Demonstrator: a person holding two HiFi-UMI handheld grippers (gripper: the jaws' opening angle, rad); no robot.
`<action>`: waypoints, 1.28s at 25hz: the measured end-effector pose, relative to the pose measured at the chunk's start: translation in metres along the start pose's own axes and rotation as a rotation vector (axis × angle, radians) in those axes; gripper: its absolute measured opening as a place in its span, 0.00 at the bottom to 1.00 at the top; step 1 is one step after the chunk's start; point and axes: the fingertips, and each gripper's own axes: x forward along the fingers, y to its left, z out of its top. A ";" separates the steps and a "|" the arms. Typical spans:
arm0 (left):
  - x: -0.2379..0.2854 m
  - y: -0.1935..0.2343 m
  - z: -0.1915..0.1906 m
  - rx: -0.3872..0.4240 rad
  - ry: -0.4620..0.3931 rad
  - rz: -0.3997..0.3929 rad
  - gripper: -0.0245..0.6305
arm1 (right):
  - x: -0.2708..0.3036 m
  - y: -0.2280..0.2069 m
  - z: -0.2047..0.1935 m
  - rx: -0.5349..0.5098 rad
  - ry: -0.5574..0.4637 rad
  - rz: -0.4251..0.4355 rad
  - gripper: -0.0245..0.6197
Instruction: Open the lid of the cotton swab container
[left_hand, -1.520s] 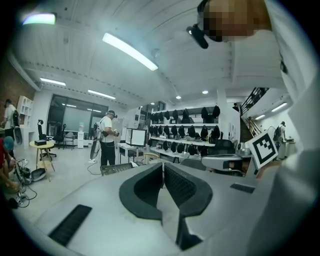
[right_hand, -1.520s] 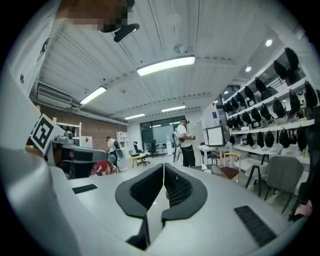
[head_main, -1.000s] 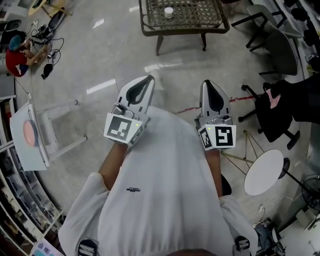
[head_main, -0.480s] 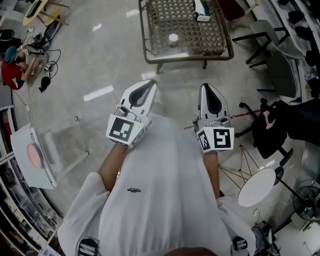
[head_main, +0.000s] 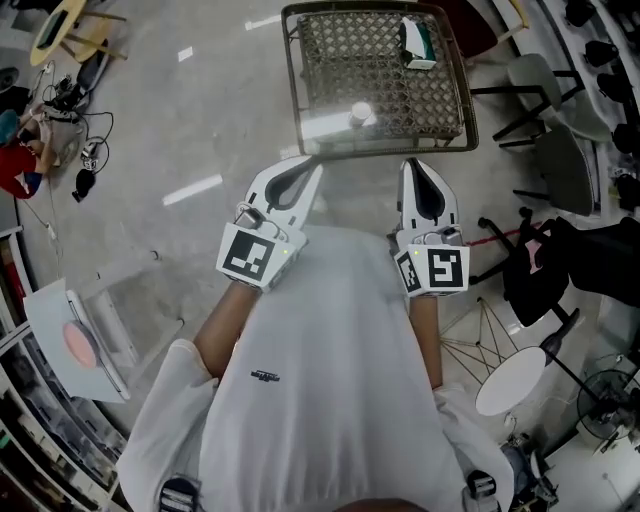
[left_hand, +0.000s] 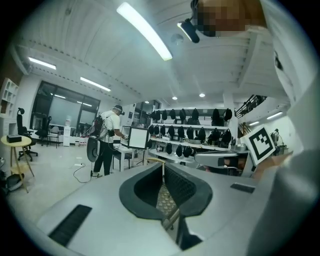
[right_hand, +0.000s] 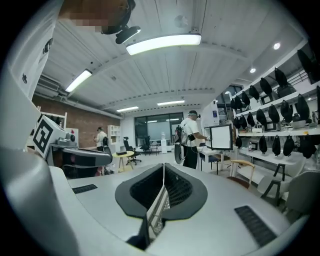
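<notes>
Both sets of jaws fully closed, pads meeting on a line, nothing btwn them. The cotton swab container sits on the wicker table, ahead of the tips of the left gripper and right gripper, roughly on the centreline btwn the two. There's a clear gap, no contact. In head view the near table rim runs just beyond the jaw tips. The container only shows in head view, as a small white round shape. So prob standing upright, long axis vertical, top face toward the cam; can't tell which way the lid faces. A green-and-white box lies at the far side of the table, well beyond the right jaws. Gripper views look about level across the room instead: a person standing at a desk w/ a monitor, racks of dark items behind. Left gripper view also catches the other gripper's marker cube, off to the right of its own jaws.
</notes>
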 end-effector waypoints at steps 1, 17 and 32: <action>0.003 0.006 -0.001 -0.002 0.004 -0.003 0.05 | 0.006 0.000 -0.001 0.003 0.006 -0.005 0.04; 0.045 0.021 -0.021 -0.027 0.059 -0.041 0.06 | 0.037 -0.020 -0.028 0.033 0.082 -0.004 0.04; 0.109 0.043 -0.083 0.003 0.126 -0.009 0.06 | 0.080 -0.056 -0.072 0.001 0.144 0.034 0.04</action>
